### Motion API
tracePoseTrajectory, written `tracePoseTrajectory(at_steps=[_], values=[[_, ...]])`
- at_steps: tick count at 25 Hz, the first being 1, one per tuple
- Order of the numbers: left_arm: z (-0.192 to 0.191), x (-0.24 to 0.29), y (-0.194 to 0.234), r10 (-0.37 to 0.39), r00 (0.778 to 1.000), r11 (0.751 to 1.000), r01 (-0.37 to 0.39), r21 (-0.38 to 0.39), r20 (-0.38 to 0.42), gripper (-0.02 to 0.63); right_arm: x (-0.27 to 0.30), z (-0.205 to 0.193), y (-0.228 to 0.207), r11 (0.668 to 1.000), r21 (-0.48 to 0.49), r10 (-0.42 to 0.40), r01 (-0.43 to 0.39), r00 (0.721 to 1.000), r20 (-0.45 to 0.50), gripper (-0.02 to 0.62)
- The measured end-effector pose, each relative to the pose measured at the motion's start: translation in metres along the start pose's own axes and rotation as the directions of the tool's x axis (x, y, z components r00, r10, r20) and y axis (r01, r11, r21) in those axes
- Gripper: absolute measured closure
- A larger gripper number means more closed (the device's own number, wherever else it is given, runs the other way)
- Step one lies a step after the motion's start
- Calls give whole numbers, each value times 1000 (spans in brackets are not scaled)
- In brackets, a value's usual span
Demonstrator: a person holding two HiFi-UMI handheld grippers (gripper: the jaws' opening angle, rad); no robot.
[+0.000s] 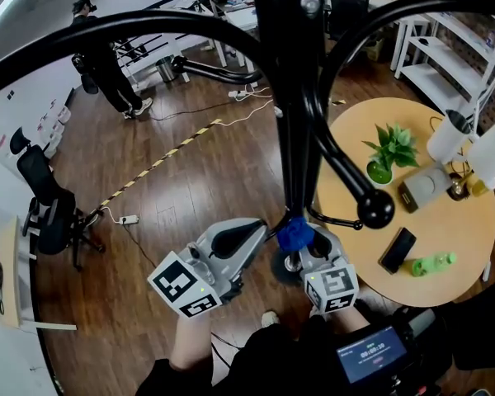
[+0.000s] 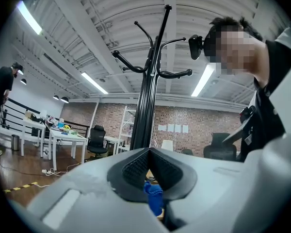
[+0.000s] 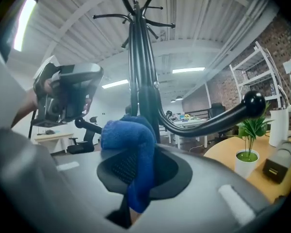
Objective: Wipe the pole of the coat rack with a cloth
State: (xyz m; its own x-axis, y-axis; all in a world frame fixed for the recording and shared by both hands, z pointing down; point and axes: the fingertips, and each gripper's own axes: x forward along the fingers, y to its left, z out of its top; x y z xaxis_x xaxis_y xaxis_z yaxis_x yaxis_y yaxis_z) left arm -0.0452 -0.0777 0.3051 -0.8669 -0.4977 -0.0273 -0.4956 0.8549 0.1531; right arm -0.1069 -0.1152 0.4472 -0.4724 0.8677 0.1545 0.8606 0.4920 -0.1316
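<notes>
The coat rack pole (image 1: 287, 122) stood black and upright on the wooden floor (image 1: 190, 180), just beside the left edge of a round wooden counter (image 1: 470, 221). Low on the pole, close above its base, a blue cloth (image 1: 295, 233) lay bunched against the metal. The right gripper (image 1: 307, 244) held it. In the right gripper view, the fingers (image 3: 117, 166) were clamped on the cloth (image 3: 128, 144), which bulged over their tips and hung down between them, with the pole (image 3: 138, 57) rising directly behind. The left gripper (image 1: 262, 231) sat just left of the pole at about the same height, beside the cloth. In the left gripper view, its 2 fingers (image 2: 133, 168) were drawn into a narrow V whose tips met, with nothing clamped between them. A scrap of the blue cloth (image 2: 154, 198) showed low through the gap, and the pole (image 2: 144, 106) climbed to its hooks beyond. 1 curved hook with a ball end (image 1: 375, 209) reached out over the counter's left edge. On the counter, a potted plant (image 1: 392, 151) stood near that edge, and a dark phone (image 1: 398, 250) and a green bottle (image 1: 429, 264) lay toward its near edge. A person (image 1: 107, 56) stood well apart across the floor.
</notes>
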Motion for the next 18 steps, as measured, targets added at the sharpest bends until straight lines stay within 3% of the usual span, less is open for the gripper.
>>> tracePoseTrajectory(at_steps=[7, 18], values=[[18, 1, -5, -11, 1000, 999, 10, 52, 29, 606, -16, 98, 12, 999, -18, 44, -41, 978, 203, 548], [63, 1, -17, -41, 988, 991, 21, 133, 150, 606, -44, 267, 35, 987, -99, 163, -130, 847, 505, 548]])
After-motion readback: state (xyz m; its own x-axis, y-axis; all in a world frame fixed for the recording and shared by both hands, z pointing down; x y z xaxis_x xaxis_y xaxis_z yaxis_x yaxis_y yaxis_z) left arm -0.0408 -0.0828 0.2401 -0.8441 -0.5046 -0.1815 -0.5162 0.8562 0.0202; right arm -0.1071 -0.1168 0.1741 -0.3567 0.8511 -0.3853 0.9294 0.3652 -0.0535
